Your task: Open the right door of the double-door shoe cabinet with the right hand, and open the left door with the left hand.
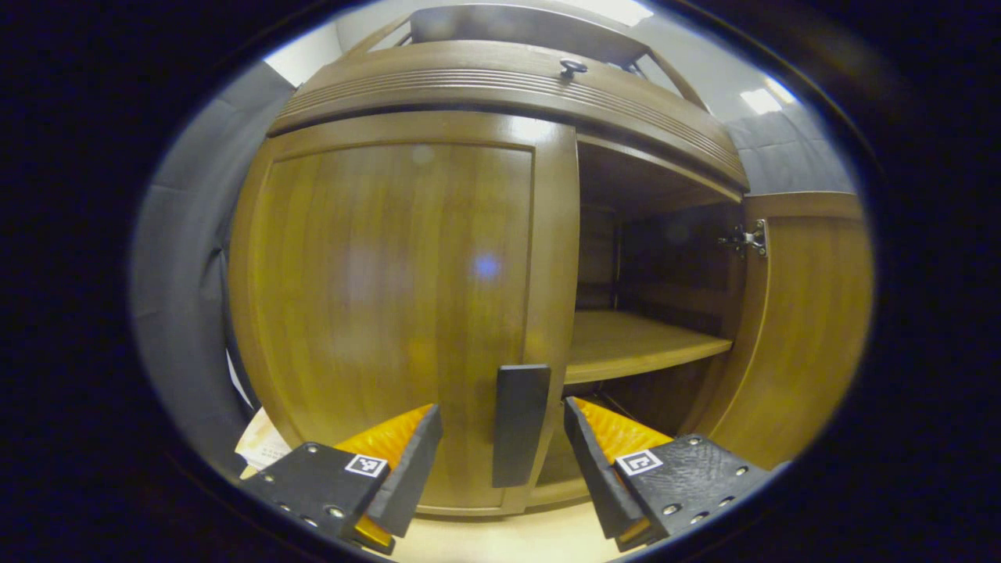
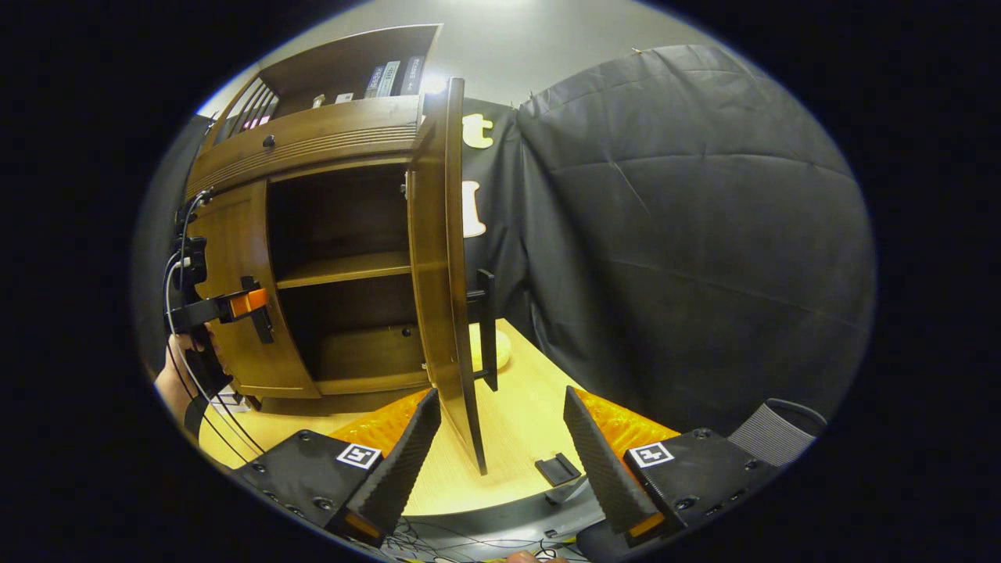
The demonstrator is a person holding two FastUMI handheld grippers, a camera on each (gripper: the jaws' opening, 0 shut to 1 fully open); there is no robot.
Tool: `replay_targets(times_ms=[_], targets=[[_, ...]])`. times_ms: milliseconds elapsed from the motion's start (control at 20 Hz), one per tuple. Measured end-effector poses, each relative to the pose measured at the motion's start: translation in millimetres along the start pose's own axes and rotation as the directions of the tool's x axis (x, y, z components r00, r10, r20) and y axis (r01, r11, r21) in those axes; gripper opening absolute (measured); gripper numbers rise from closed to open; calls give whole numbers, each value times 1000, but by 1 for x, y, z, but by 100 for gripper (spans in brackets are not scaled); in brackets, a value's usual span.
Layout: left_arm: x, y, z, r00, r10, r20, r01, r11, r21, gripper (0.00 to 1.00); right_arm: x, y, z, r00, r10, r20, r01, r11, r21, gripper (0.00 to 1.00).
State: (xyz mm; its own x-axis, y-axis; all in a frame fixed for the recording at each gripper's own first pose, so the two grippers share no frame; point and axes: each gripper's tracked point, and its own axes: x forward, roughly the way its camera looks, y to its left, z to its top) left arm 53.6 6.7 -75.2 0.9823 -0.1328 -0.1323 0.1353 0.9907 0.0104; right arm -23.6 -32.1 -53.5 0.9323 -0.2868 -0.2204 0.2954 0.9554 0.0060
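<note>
The right door of the shoe cabinet stands swung out toward the camera, edge-on in the right gripper view, its dark handle on the outer face and the shelf behind it exposed; that half of the job looks done. The right gripper sits back from the door with its fingers spread wide and nothing between them, the door's lower edge reaching down into the gap between the fingers without touching either, which suggests it has let go and is clear. The left door is closed, flush with the cabinet front, and its dark upright handle runs along its right edge beside the open compartment. The left gripper is lined up on that handle: the fingers are wide apart, one on each side of it, near but not pressing. This placement makes sense as the setup for a grasp, since closing here would catch the handle for a pull. In the right gripper view the left gripper, held by a hand, is seen right at that handle at the far left.
</note>
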Motion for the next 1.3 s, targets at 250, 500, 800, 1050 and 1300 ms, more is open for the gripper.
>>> replay_targets(times_ms=[250,500,800,1050,1300], targets=[[6,-6,-4,1000,-2,-27,1,999,-51,60,-1,-1,1,1000,-5,3,5,1000,3,95],[8,-4,-14,999,16,-50,-17,1000,-12,33,1,0,-1,1000,-7,0,7,1000,-14,95],[8,-5,-10,1000,19,-21,-19,1000,-16,18,-1,6,-8,1000,22,-4,-22,999,-30,95],[6,-4,-11,1000,17,-22,-17,1000,-5,18,-8,8,-11,1000,29,-3,-30,998,-54,96],[3,-5,-9,1000,3,-25,-3,1000,-10,19,-9,4,-17,1000,17,-10,-17,999,-41,96]])
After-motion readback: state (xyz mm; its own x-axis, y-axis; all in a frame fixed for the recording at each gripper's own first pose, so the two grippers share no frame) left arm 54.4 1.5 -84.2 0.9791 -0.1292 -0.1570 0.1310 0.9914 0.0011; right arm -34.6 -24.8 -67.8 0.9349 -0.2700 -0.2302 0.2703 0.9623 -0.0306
